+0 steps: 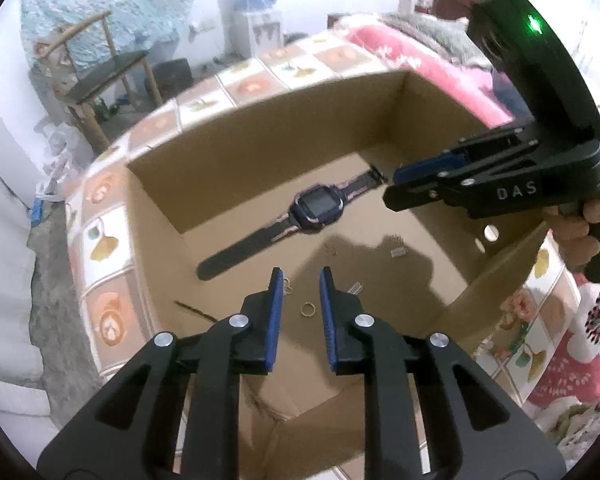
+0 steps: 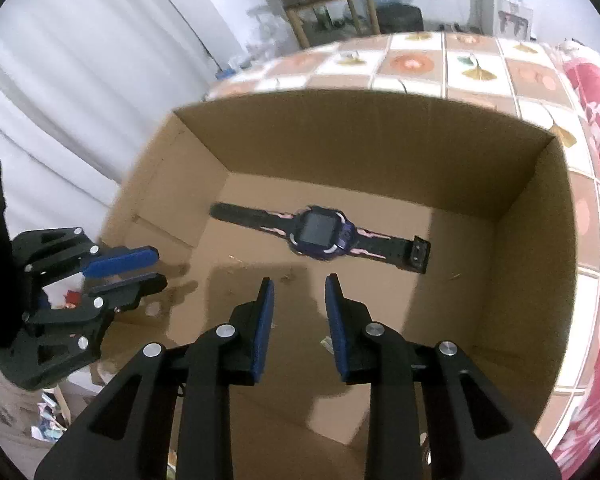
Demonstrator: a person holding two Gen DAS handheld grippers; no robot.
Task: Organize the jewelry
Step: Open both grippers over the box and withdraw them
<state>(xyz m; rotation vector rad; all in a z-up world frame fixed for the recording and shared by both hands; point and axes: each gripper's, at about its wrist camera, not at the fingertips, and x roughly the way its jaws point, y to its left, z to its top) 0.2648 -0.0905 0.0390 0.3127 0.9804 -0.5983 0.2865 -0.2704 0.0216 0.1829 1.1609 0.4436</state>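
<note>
Your box [image 1: 260, 148] fills the space under both tongs, open at the top, sitting on a patterned cover [image 1: 100, 240]; its bare cardboard floor lies below your blue pads. Beyond the tips of both tongs the watch [image 1: 318, 204] lies flat on the box floor, strap stretched out straight, face up. Your right tongs [image 2: 298, 280] hang over the floor just short of the watch, jaws apart with nothing between them. Your left tongs [image 1: 300, 276] also stand parted and empty, pointing down into the box. Between the left pads, on the floor below, you see a small gold ring [image 1: 307, 309]. Just past the left tongs' right finger lies a small spring-like piece [image 1: 355, 287]; a second one [image 1: 397, 251] sits farther on to the right, under the right tongs. Other tiny pieces near the left finger are too small to name.
</note>
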